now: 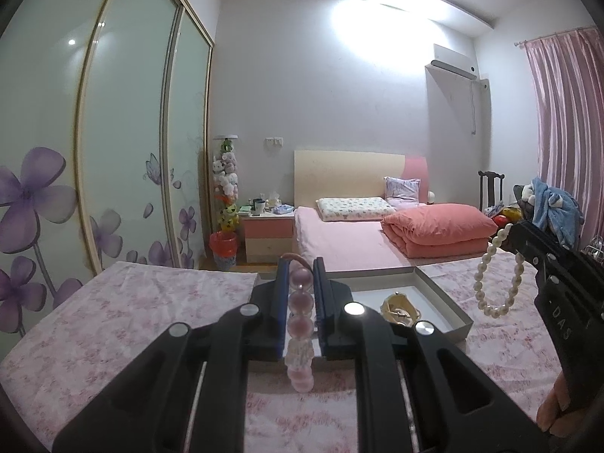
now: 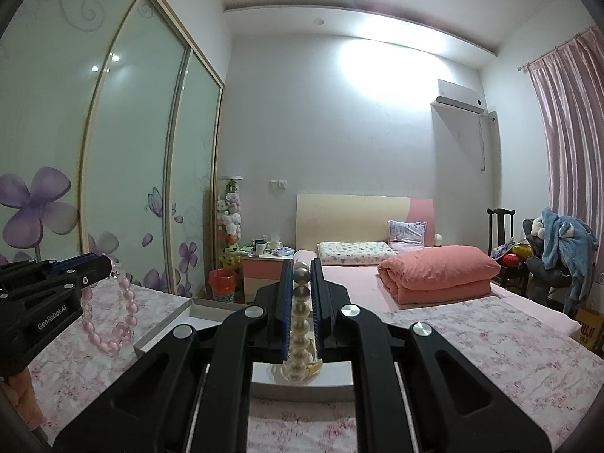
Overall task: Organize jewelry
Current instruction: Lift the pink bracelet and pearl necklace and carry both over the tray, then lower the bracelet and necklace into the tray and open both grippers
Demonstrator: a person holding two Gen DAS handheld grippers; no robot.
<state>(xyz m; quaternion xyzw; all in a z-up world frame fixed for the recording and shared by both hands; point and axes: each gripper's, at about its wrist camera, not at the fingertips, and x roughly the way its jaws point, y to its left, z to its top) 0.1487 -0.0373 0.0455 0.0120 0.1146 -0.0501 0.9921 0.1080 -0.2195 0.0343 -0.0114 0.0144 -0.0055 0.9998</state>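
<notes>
My left gripper (image 1: pixel 300 268) is shut on a pink bead bracelet (image 1: pixel 301 324), whose beads run between the pads. In the right wrist view that bracelet (image 2: pixel 113 317) hangs in a loop from the left gripper (image 2: pixel 107 264) above the flowered cloth. My right gripper (image 2: pixel 302 264) is shut on a white pearl bracelet (image 2: pixel 300 324). In the left wrist view the pearls (image 1: pixel 498 275) dangle in a loop from the right gripper (image 1: pixel 515 236), to the right of a shallow white box (image 1: pixel 445 302). A gold-coloured piece of jewelry (image 1: pixel 400 307) lies inside the box.
The box (image 2: pixel 166 324) rests on a table under a pink flowered cloth (image 1: pixel 132 309). Beyond it stand a bed with a folded salmon quilt (image 1: pixel 438 230), a nightstand (image 1: pixel 268 232), and a sliding wardrobe (image 1: pixel 113 151) on the left. A chair heaped with clothes (image 2: pixel 558 249) stands at the right.
</notes>
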